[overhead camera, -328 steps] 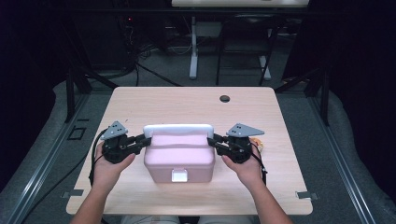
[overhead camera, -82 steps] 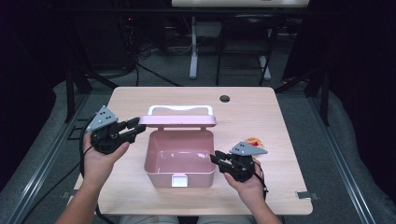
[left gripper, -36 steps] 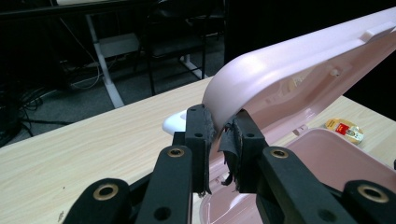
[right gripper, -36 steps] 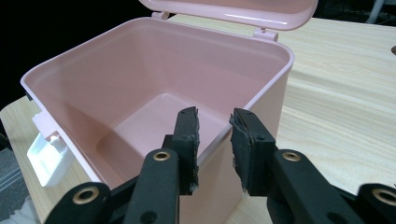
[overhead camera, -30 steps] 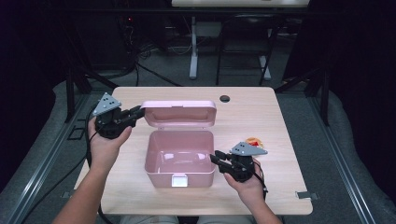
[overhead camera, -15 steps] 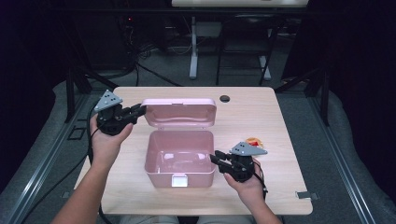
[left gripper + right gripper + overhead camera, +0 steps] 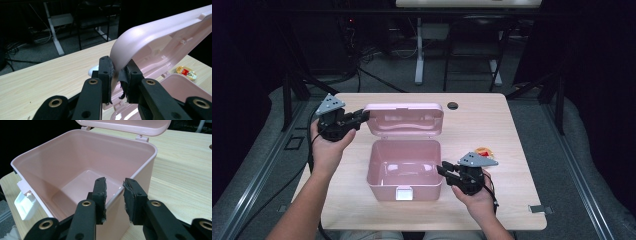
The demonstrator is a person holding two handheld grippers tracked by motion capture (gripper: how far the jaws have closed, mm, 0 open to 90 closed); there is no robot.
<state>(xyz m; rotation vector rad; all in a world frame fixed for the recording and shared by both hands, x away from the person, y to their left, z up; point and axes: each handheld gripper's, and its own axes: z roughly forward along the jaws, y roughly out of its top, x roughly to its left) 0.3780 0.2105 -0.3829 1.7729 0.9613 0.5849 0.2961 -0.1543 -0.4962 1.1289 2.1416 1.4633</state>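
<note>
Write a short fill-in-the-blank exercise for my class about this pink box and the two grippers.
1. The left gripper grips the edge of the box's ____.
2. The right gripper straddles the box wall at its ____ side.
3. The inside of the box is ____.
4. The small round tin lies on the ____.

Missing words: lid; right; empty; table

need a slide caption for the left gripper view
Left gripper pinches the edge of the raised pink lid above the open pink box on the wooden table.
</note>
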